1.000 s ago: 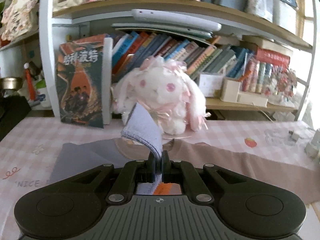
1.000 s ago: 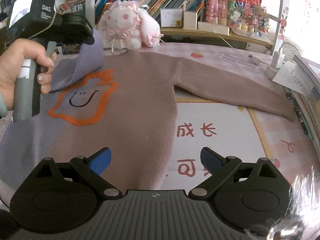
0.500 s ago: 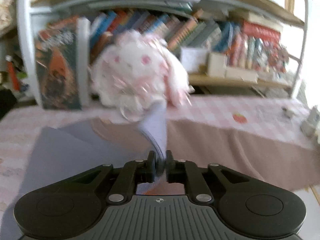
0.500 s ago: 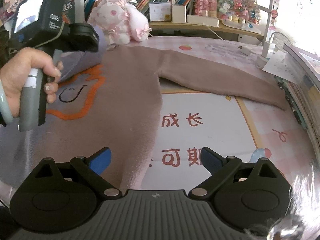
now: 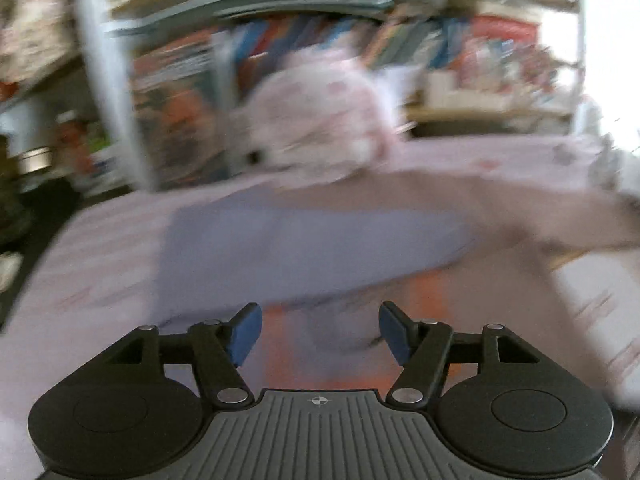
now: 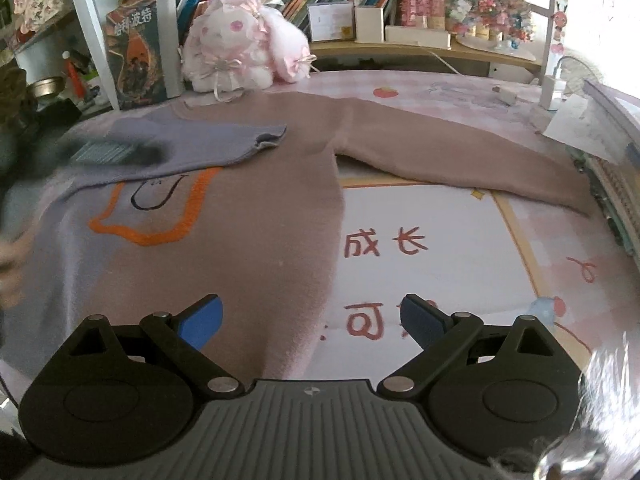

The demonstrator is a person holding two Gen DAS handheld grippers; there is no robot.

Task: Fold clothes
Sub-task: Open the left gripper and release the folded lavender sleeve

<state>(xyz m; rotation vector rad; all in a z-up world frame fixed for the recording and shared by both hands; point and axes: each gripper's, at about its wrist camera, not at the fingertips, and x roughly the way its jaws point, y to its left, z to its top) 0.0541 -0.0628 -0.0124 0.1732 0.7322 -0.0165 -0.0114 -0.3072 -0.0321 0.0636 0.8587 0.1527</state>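
Left gripper (image 5: 320, 334): we see its blue pads spread and still widening, with nothing pinched between them; the view is badly smeared, and in the right wrist view this gripper is only a dark blur at the left edge.

Lavender sleeve (image 6: 192, 148): it lies folded across the chest of the sweater, its cuff (image 6: 272, 138) resting flat near the neckline, just above the orange outline (image 6: 156, 216) on the front.

Sweater (image 6: 260, 208): a two-tone knit, lavender on the left half and brownish-pink on the right, spread flat on the pink checked tablecloth (image 6: 440, 84), collar toward the shelf.

Plush rabbit (image 6: 240, 56): it sits just beyond the collar, apart from the cloth as far as we can tell.

Brown sleeve (image 6: 460, 156): not yet folded; it stretches out to the right across the printed mat (image 6: 420, 248), its end near the stacked books at the table edge.

Right gripper (image 6: 310, 322): we find its jaws wide apart and empty, hovering over the hem area where sweater meets mat.

Step in hand: we judge the first sleeve fold is being let go.

Next move: likely ours on the right: reach to the brown sleeve's far end, pinch it, and carry it leftward over the chest so it overlaps the lavender one without dragging the body askew.
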